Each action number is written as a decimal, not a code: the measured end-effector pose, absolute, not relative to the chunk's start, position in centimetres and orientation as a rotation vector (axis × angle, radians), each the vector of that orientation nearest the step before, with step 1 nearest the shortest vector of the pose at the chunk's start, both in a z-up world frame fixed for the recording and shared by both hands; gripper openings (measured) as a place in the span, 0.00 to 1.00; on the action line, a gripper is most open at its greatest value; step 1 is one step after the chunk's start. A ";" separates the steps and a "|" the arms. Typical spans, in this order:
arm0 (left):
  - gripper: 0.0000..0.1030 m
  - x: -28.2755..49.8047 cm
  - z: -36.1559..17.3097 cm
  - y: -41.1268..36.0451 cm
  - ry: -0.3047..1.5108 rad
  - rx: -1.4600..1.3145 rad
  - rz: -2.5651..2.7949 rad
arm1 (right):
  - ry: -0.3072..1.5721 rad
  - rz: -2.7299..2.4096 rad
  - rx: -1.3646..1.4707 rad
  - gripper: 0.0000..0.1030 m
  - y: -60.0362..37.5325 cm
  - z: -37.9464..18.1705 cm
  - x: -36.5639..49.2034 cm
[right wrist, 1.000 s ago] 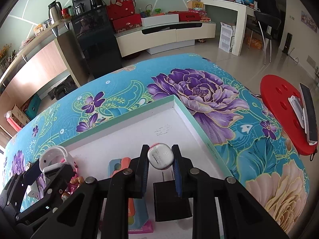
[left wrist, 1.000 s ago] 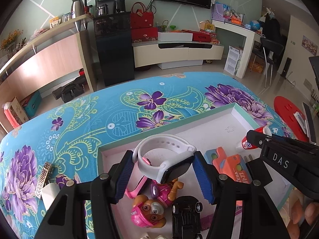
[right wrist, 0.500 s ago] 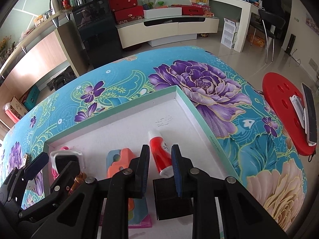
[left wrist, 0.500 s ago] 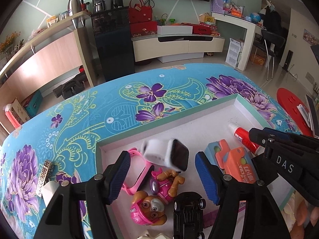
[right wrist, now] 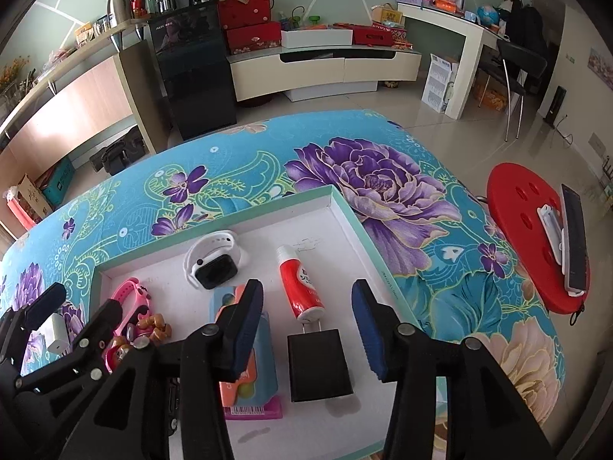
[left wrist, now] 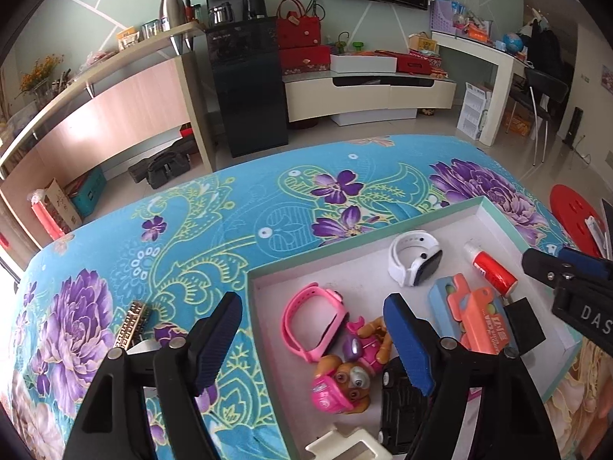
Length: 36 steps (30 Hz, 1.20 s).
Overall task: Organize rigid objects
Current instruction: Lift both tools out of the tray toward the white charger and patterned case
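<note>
Left wrist view: left gripper (left wrist: 314, 341) jaws opening, nothing between the pads. White watch (left wrist: 413, 262) lies in tray (left wrist: 502, 218) at 1 o'clock of the pads.

Right wrist view: right gripper (right wrist: 308, 326) jaws opening, empty. Red tube (right wrist: 300, 287) lies flat in tray, 12 o'clock, above black charger (right wrist: 318, 366).

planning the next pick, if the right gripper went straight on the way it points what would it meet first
Most likely the red glue tube lying in the tray, dead ahead between the opening jaws of the right gripper; nothing is held. The black charger lies nearer, so depth is uncertain.
</note>
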<state>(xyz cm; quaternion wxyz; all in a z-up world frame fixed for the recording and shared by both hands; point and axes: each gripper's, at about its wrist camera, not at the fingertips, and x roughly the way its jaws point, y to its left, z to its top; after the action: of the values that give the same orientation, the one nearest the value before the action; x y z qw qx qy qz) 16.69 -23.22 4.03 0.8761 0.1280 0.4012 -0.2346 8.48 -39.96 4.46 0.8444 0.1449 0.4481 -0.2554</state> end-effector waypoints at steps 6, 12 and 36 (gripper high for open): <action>0.81 17.4 4.5 -20.5 0.846 0.235 -0.413 | 0.936 -0.552 0.307 0.61 -39.9 5.3 7.6; 0.88 17.5 5.0 -18.5 0.826 0.208 -0.357 | 0.951 -0.526 0.294 0.69 -39.3 5.3 7.6; 1.00 19.7 4.3 -10.3 0.848 0.119 -0.126 | 0.961 -0.372 0.219 0.84 -33.4 3.9 11.9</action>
<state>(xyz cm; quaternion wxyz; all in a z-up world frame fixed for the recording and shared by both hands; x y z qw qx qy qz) 19.69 -10.33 4.28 0.9077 0.0574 0.4110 -0.0612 11.94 -33.35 3.86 0.8643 0.1047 0.4588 -0.1775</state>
